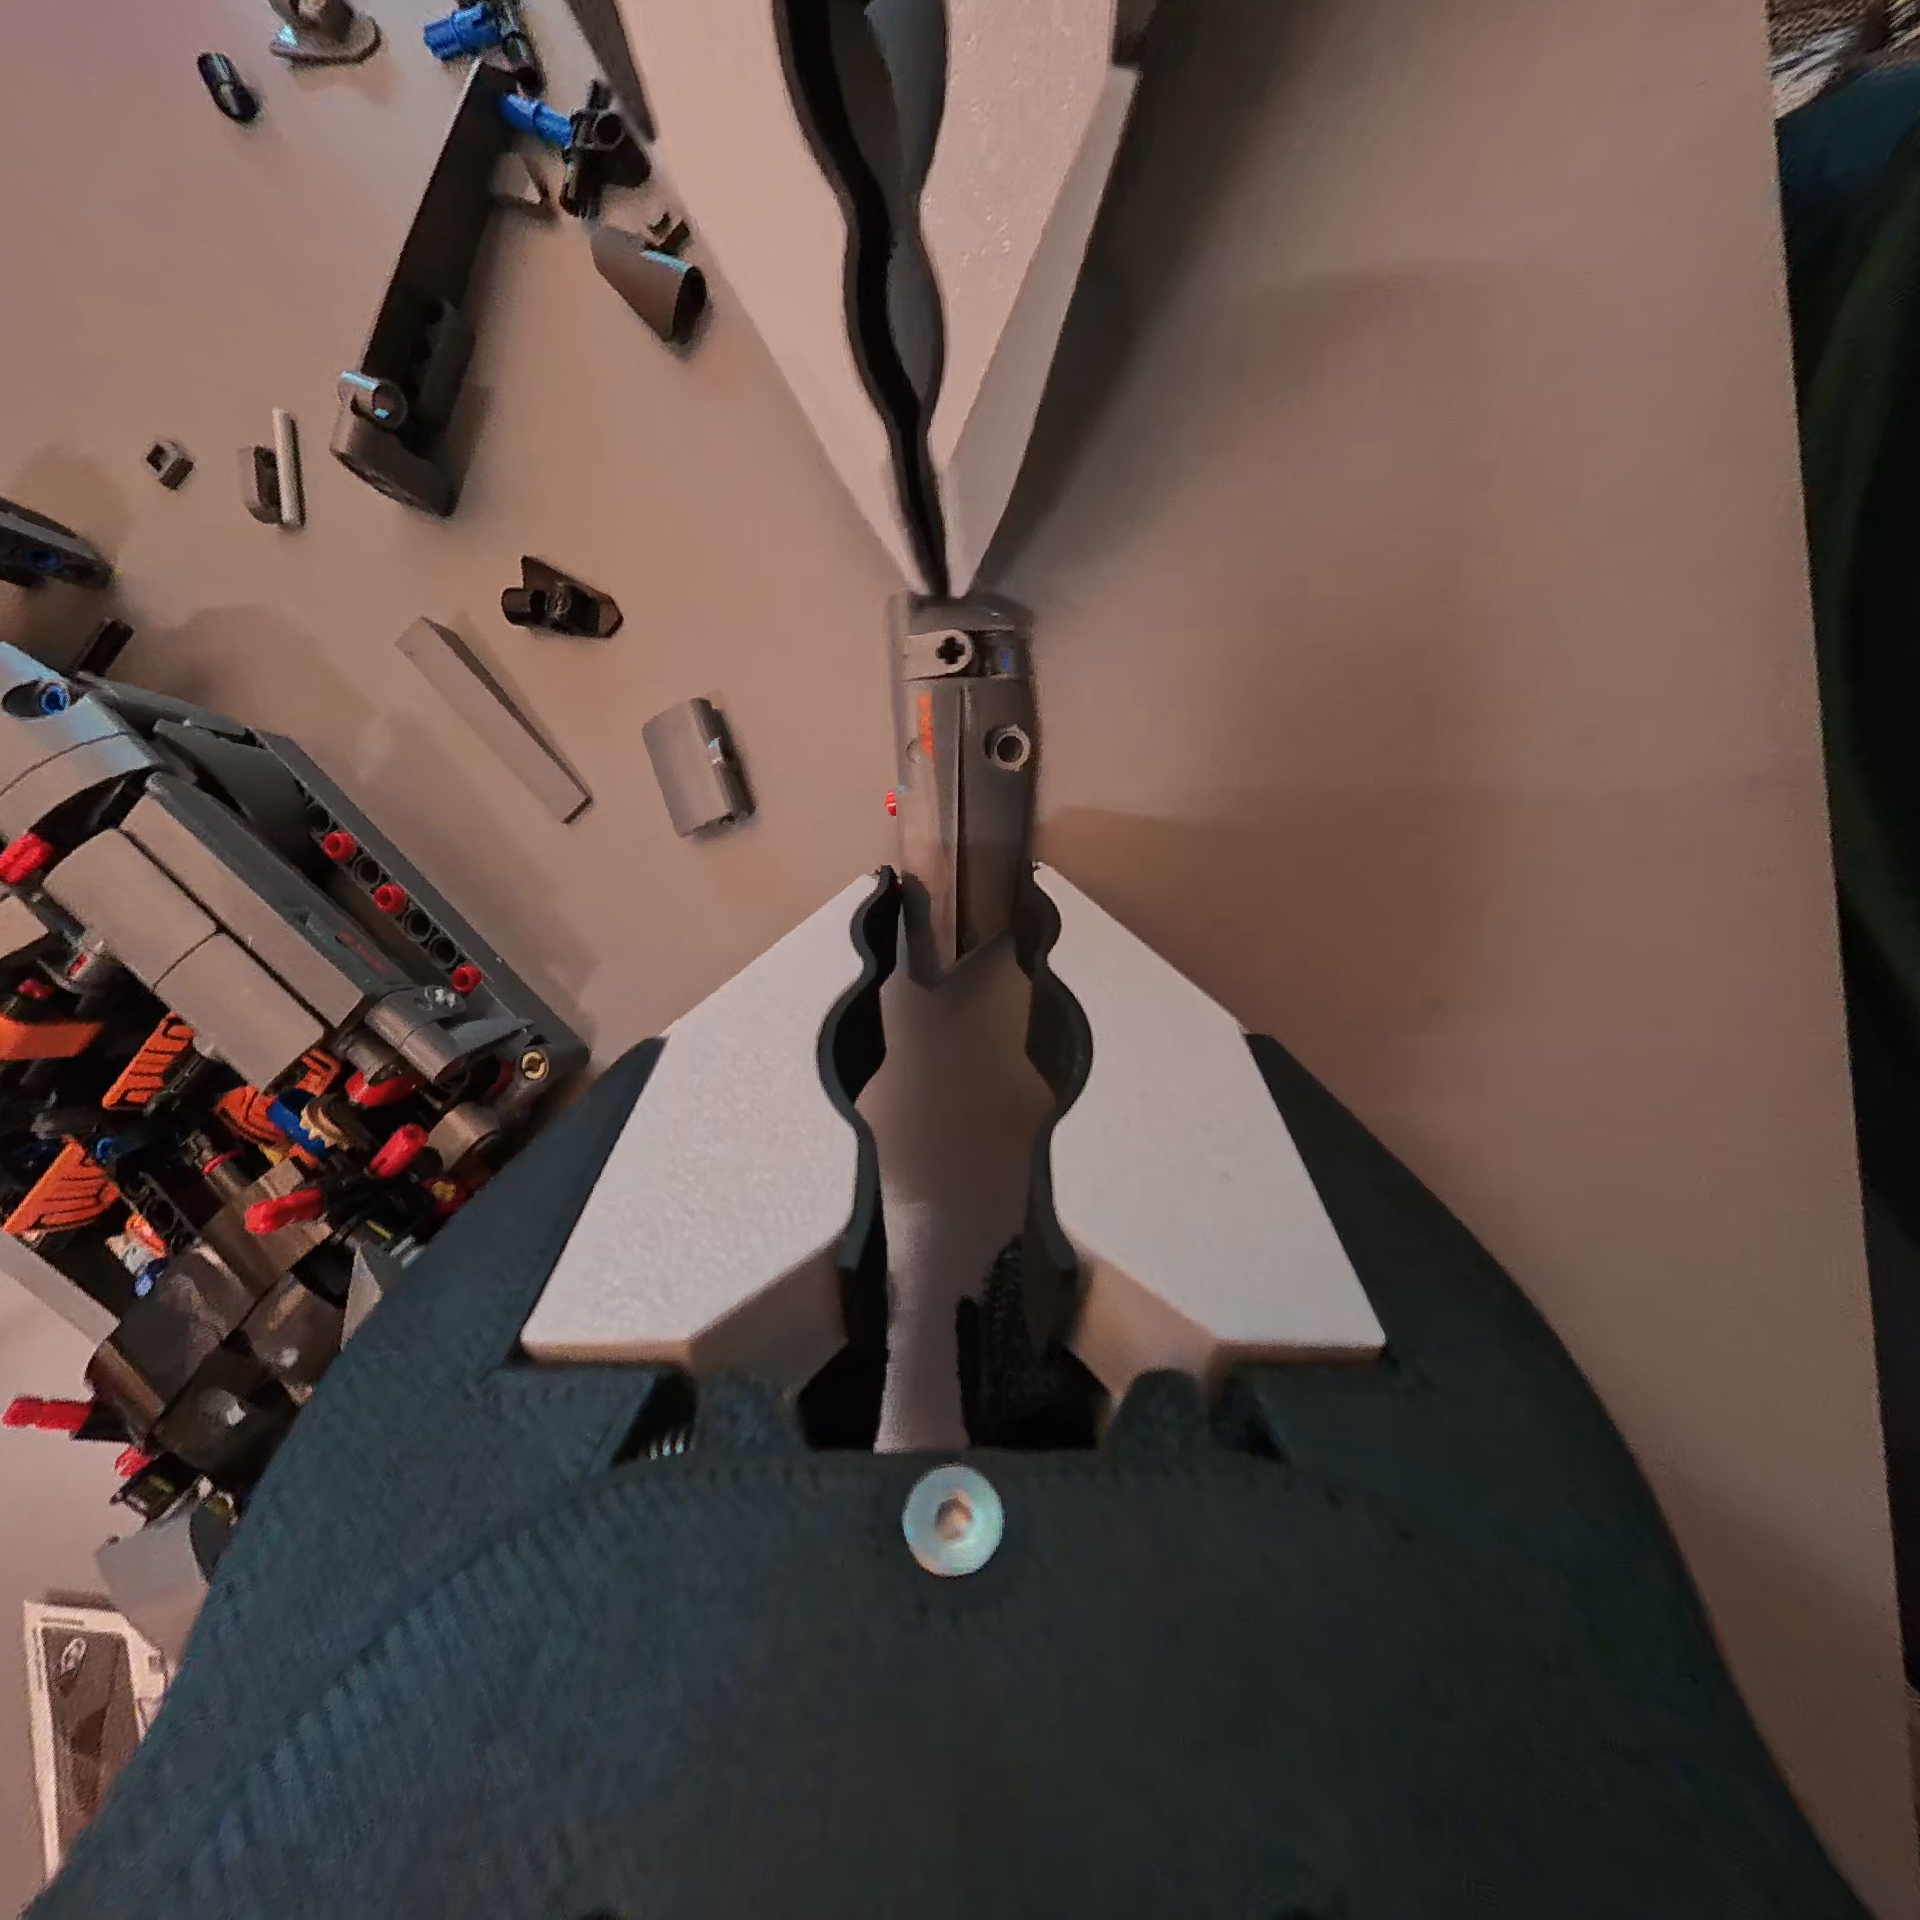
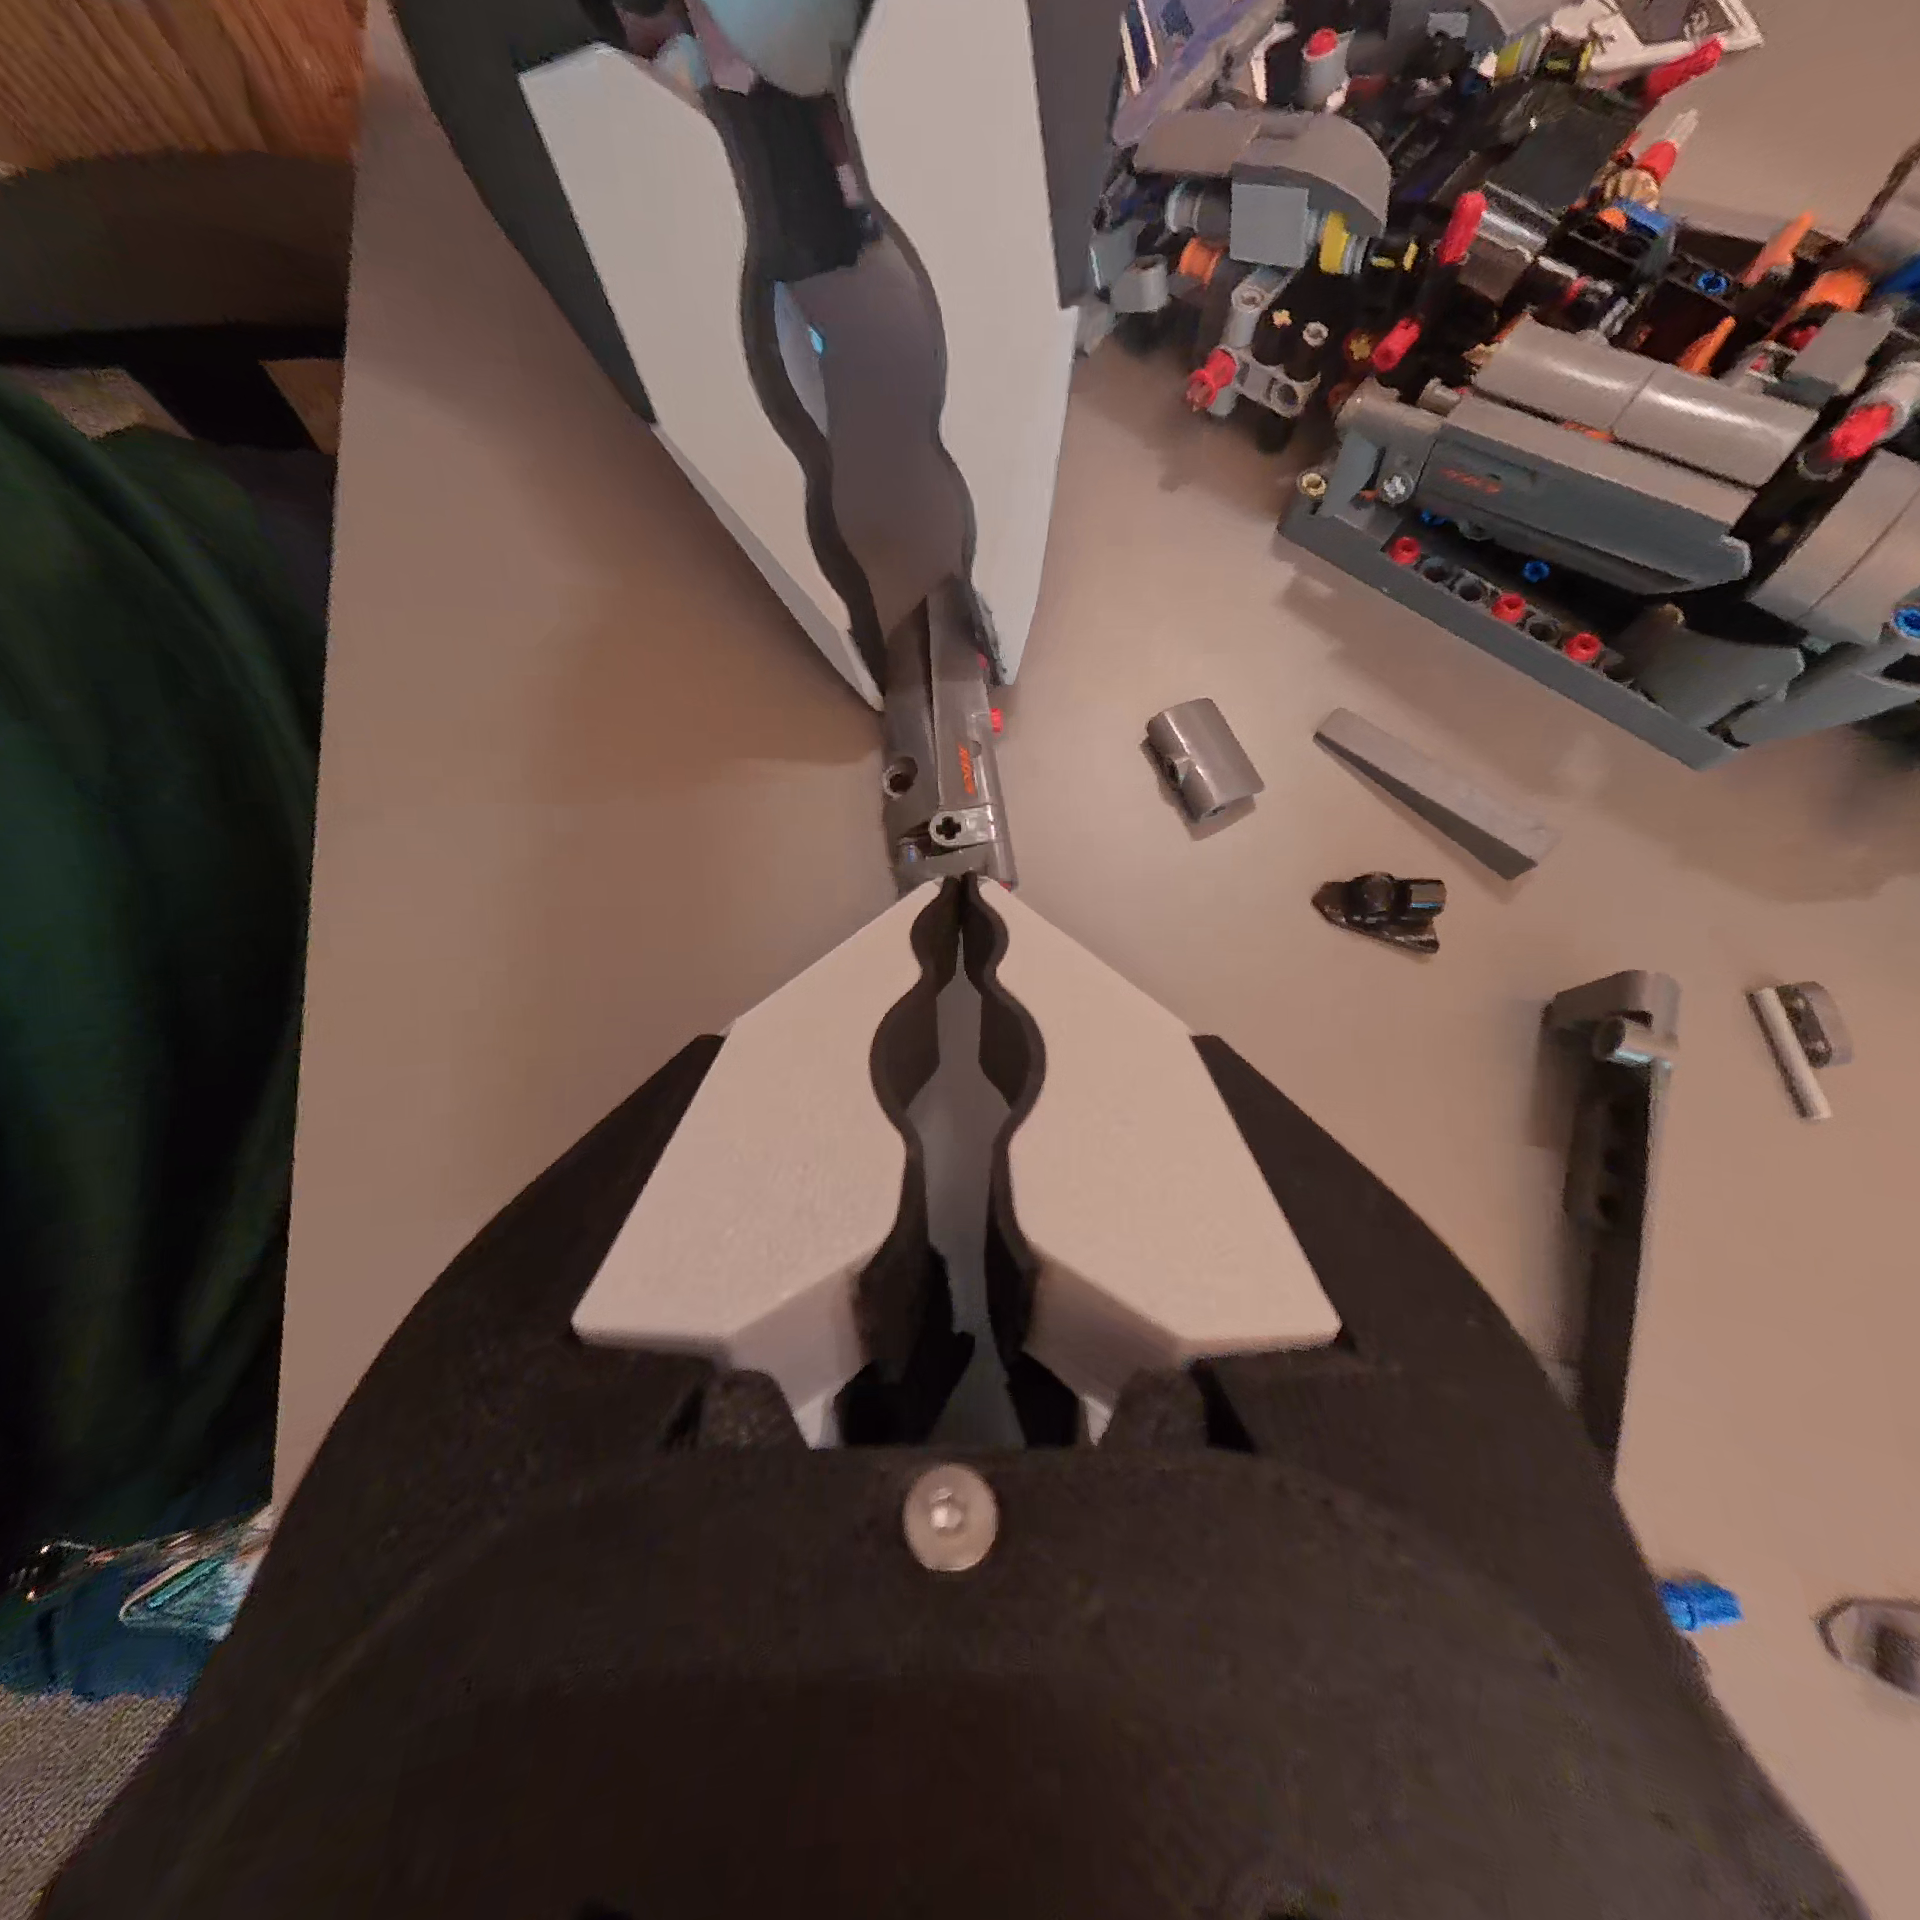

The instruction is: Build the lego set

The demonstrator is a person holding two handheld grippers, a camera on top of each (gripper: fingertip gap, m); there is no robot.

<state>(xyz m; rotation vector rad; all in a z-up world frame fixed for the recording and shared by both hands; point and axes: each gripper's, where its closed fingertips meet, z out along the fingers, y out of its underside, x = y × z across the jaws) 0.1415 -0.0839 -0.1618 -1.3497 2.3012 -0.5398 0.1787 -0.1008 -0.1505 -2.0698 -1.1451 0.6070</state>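
Note:
A small dark grey Lego assembly [image 1: 961, 790] with an orange mark and a cross-hole connector is held just above the beige table [image 1: 1351, 623]. My left gripper [image 1: 964, 881] is shut on its lower end. My right gripper [image 2: 956, 885] is shut, its tips touching the assembly's connector end [image 2: 951, 826]; nothing shows between its jaws. In the left wrist view the right gripper [image 1: 940, 590] comes in from the top. In the right wrist view the left gripper [image 2: 935, 665] comes in from the top. The large part-built grey, black and orange model [image 1: 260, 987] [image 2: 1610, 468] stands to the side.
Loose parts lie on the table: a grey wedge [image 2: 1434, 790], a small grey curved piece [image 2: 1205, 764], a black piece [image 2: 1382, 909], a long dark beam [image 2: 1610, 1143] and blue pins [image 1: 468, 31]. A booklet [image 1: 83, 1714] lies near the model. A person in green [image 2: 135, 935] is at the table edge. Some 5 centimeters of space lies between my two pairs of fingers.

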